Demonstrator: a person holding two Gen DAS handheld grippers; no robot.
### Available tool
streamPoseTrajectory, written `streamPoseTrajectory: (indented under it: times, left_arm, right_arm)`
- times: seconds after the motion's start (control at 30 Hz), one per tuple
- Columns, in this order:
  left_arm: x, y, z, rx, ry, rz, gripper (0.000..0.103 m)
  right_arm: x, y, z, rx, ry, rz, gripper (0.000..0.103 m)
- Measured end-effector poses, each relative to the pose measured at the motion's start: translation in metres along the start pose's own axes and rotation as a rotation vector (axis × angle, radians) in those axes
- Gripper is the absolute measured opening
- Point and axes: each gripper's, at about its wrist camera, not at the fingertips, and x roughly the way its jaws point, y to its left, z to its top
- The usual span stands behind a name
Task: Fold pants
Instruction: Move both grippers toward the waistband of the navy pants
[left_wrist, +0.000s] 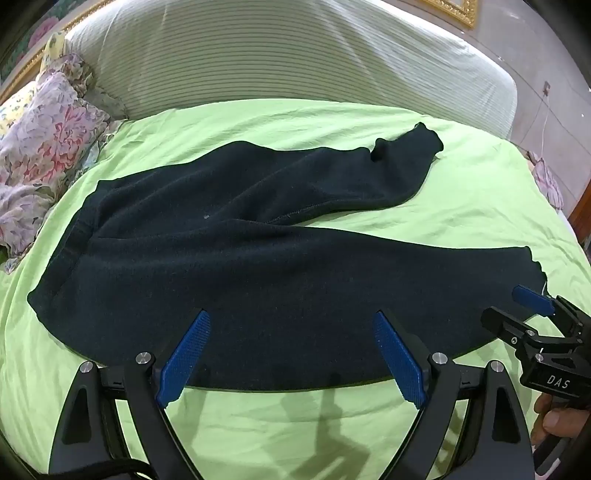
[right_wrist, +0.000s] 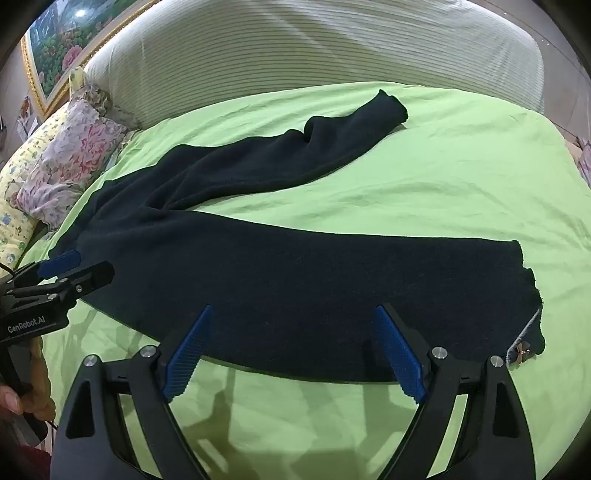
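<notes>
— Dark pants (left_wrist: 240, 258): how many are seen?
— One pair, spread on the green bed (left_wrist: 461, 192); two legs are counted.
— Left hand-held gripper (left_wrist: 291, 354), right hand-held gripper (right_wrist: 295, 350)?
— Both spread wide, nothing pinched.

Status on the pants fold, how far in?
Done: dark pants lie spread on the green sheet, legs apart, no fold visible. In hand: nothing; left hand-held gripper and right hand-held gripper hover open over the near leg's edge. Left: the whole fold, starting with bringing the far leg over the near one.
</notes>
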Motion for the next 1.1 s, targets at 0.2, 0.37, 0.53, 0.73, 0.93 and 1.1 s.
streamPoseTrajectory:
  times: [0.2, 0.37, 0.53, 0.73, 0.93, 1.1]
  left_arm:
    - [0.002, 0.0, 0.0, 0.007, -0.006, 0.008, 0.091]
    - [0.002, 0.003, 0.0, 0.005, -0.005, 0.005, 0.091]
    - [0.001, 0.001, 0.002, 0.007, -0.006, 0.007, 0.091]
    - [0.004, 0.002, 0.0, 0.008, 0.004, 0.006, 0.091]
    - [0.007, 0.001, 0.0, 0.012, 0.008, 0.001, 0.091]
    - [0.01, -0.001, -0.001, 0.017, 0.022, -0.002, 0.091]
  right_arm:
    - [0.007, 0.013, -0.004, 0.004, -0.003, -0.01, 0.088]
    - [0.013, 0.025, -0.005, 0.015, 0.0, -0.02, 0.088]
    - [0.013, 0.024, -0.006, 0.018, 0.002, -0.018, 0.088]
    - [0.016, 0.023, -0.006, 0.023, 0.01, -0.013, 0.088]
    - [0.019, 0.027, -0.01, 0.039, 0.021, -0.01, 0.088]
    - [0.021, 0.026, -0.011, 0.044, 0.023, -0.007, 0.088]
